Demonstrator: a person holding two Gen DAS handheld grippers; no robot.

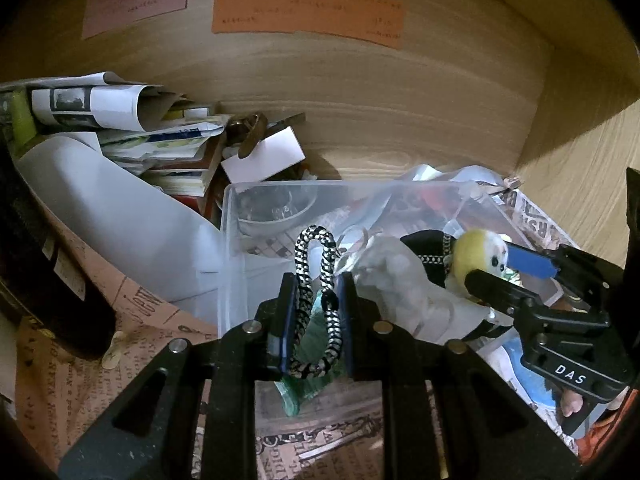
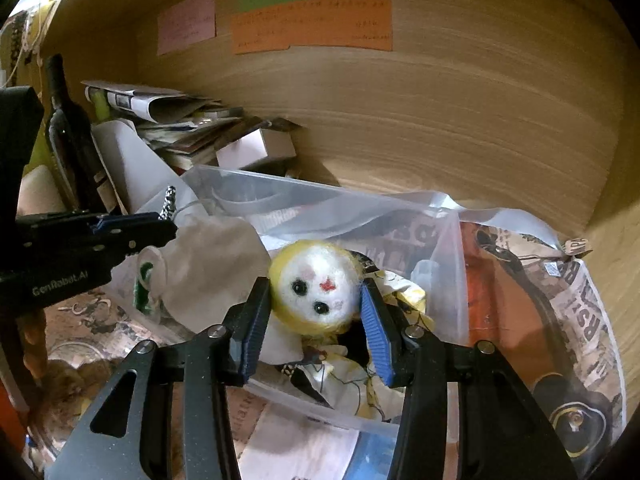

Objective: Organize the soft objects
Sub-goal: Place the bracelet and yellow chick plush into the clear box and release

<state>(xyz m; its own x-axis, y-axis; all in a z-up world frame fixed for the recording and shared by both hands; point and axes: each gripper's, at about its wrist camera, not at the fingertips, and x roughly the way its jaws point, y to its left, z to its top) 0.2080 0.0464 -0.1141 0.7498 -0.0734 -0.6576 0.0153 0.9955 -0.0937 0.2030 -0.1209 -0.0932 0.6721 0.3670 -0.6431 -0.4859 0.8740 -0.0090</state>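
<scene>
Wood-grain back wall with pink, green and orange paper notes (image 1: 308, 12) stuck on it, and a newspaper-covered bench (image 1: 120, 312) packed with clutter. From the left wrist cam, the left claw (image 1: 316, 308) was clamped on a black-and-white braided cord (image 1: 318, 280), its loop standing up between the pads with the long axis running straight away from the camera, right at the near wall of the clear plastic bin (image 1: 248, 216). The felt doll (image 1: 480, 252) sat off to the right, so the right claw (image 1: 516, 276) was clearly the nearer one.

Right wrist cam: right claw (image 2: 314, 312) was spread wide around the doll's head (image 2: 316, 288), dead centre between the blue pads (image 2: 378, 332). Couldn't tell if they were touching it. The doll lay in the bin (image 2: 320, 192), face up toward the camera.
</scene>
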